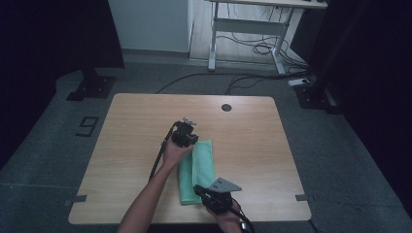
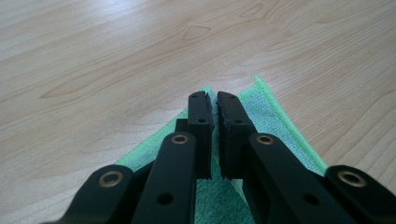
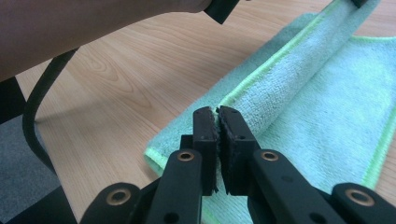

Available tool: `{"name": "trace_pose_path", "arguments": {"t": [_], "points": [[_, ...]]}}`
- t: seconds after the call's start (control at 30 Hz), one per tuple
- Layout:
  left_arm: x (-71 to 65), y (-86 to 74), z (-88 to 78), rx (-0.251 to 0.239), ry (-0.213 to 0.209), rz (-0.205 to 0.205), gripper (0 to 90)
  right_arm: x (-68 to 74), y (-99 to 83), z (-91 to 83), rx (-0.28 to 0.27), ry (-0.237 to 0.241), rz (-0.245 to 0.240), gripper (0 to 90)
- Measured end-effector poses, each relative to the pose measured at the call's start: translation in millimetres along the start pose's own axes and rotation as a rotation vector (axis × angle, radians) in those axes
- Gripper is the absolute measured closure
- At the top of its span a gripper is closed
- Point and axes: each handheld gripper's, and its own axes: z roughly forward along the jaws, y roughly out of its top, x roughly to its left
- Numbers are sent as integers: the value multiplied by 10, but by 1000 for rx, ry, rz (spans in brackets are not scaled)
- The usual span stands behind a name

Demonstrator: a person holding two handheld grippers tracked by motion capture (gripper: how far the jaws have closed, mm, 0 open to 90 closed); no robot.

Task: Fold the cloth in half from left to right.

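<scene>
Together pinching a folded green cloth (image 1: 197, 171) on the wooden bench (image 1: 252, 141): left hand-held gripper (image 2: 212, 105) clamped on its far corner, right hand-held gripper (image 3: 217, 120) clamped on its near edge.

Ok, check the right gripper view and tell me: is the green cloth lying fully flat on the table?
No: the green cloth has an edge lifted and folded over, pinched in the right hand-held gripper above the table.
</scene>
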Motion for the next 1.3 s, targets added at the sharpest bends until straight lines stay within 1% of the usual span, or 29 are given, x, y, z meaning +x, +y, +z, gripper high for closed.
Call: {"name": "trace_pose_path", "arguments": {"t": [0.2,0.47,0.63,0.97,1.13,1.3], "points": [[-33,-7,62,9,4,4,849,-40,-37,-18,12,-13,9,852],[-101,-7,135,25,-4,25,845,-78,-88,-37,31,-17,9,850],[-122,-6,180,30,-2,24,844,-128,-148,-49,42,-22,31,847],[-184,10,227,30,-3,33,838,-157,-179,-82,46,-27,37,840],[-210,15,244,32,-4,40,836,-183,-198,-74,56,-28,47,836],[-237,31,245,32,-6,49,831,-187,-208,-62,64,-27,48,834]]}}
